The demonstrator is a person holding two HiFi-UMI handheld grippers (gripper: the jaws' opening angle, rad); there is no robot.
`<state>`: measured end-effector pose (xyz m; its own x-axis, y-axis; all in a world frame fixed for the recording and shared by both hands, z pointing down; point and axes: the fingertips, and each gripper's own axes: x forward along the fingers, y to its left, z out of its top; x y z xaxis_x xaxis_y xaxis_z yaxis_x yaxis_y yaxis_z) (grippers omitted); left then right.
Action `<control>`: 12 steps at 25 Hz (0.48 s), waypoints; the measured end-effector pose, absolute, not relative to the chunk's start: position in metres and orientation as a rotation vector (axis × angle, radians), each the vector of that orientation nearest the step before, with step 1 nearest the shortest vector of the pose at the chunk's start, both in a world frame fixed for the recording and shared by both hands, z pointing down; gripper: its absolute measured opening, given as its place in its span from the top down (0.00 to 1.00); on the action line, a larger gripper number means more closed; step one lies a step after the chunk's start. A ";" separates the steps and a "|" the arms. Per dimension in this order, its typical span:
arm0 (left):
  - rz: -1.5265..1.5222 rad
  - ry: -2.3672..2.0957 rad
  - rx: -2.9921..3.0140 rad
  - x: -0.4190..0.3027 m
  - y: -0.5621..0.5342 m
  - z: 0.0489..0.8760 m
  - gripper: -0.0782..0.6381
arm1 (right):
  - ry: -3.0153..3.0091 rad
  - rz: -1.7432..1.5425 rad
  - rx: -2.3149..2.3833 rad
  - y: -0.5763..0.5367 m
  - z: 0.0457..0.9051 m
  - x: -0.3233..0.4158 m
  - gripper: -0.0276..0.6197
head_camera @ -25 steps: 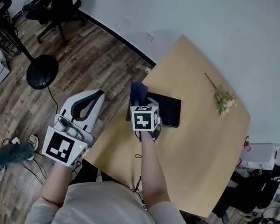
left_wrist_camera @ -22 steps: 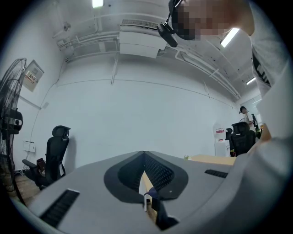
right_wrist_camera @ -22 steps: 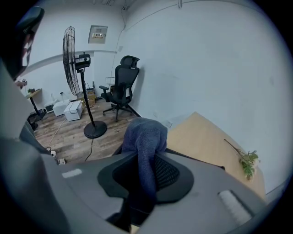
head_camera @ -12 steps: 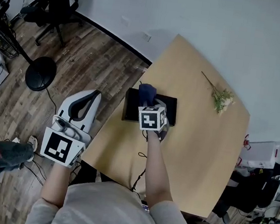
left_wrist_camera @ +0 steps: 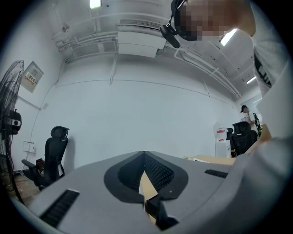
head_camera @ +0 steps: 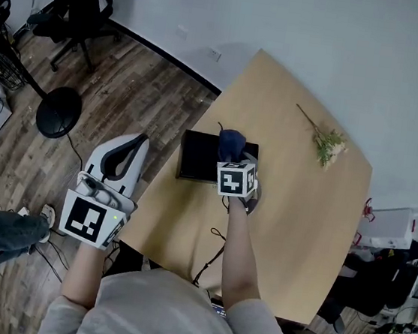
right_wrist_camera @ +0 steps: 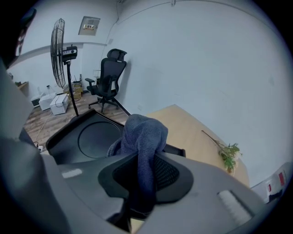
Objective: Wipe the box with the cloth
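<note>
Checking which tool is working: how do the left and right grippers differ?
The right gripper is shut on the blue cloth; the left gripper is shut with nothing in it. The right gripper is over the black box on the table; the left gripper hangs beyond the table's edge, above the floor. Both carry a marker cube.

Bright, even indoor light; ceiling lamps (left_wrist_camera: 94,3) glare above the left gripper (left_wrist_camera: 143,157). Gripper views fisheye, black vignette at corners, jaw bodies nearest lens soft. Head view sharp, shadows faint
</note>
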<state>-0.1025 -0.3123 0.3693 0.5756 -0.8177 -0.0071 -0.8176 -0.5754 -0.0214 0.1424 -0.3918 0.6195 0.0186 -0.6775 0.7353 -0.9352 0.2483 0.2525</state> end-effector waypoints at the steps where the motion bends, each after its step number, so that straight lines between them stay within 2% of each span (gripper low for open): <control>1: -0.004 1.435 -2.770 -0.101 -0.312 0.369 0.88 | -1.714 0.405 1.503 -0.391 0.620 0.149 0.82; 12: -0.016 1.439 -2.761 -0.098 -0.311 0.369 0.88 | -1.686 0.445 1.570 -0.387 0.620 0.183 0.82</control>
